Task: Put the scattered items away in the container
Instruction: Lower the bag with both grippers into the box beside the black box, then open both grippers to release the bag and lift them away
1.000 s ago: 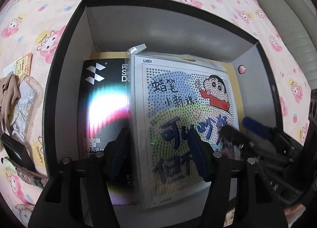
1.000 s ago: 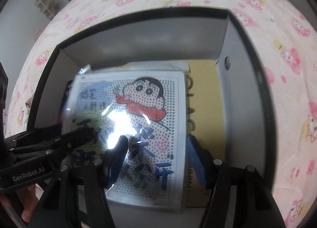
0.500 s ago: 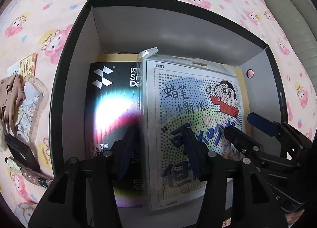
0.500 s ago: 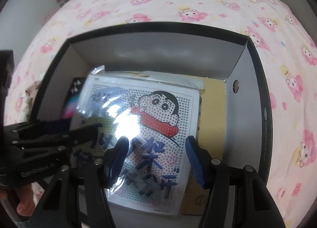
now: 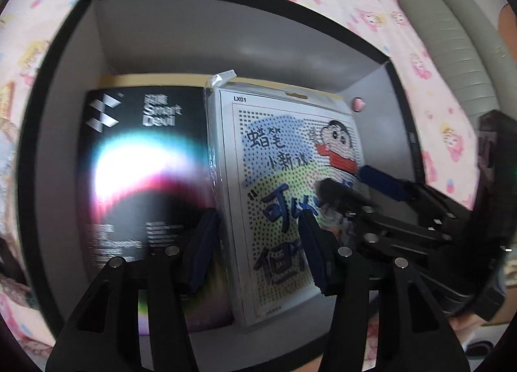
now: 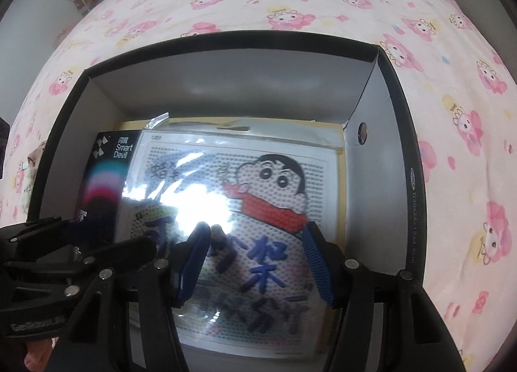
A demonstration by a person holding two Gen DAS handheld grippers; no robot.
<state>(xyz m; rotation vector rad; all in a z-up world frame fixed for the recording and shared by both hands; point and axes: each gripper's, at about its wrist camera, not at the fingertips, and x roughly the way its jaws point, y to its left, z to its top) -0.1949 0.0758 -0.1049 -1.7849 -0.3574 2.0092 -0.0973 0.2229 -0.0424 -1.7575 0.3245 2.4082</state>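
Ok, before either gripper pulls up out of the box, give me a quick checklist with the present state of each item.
1. Cartoon packet inside the box: ok, it lies within the walls.
2. Packet flat: not ok, it overlaps the black package and looks tilted.
3. Left gripper free of the packet: cannot tell; its jaws have just been closing, astride the packet's left edge, and contact is unclear.
4. Right gripper free: ok, its pads stand apart above the packet, and its jaws have also narrowed a little.
5. Grippers clear of each other: cannot tell, they are close together over the packet.
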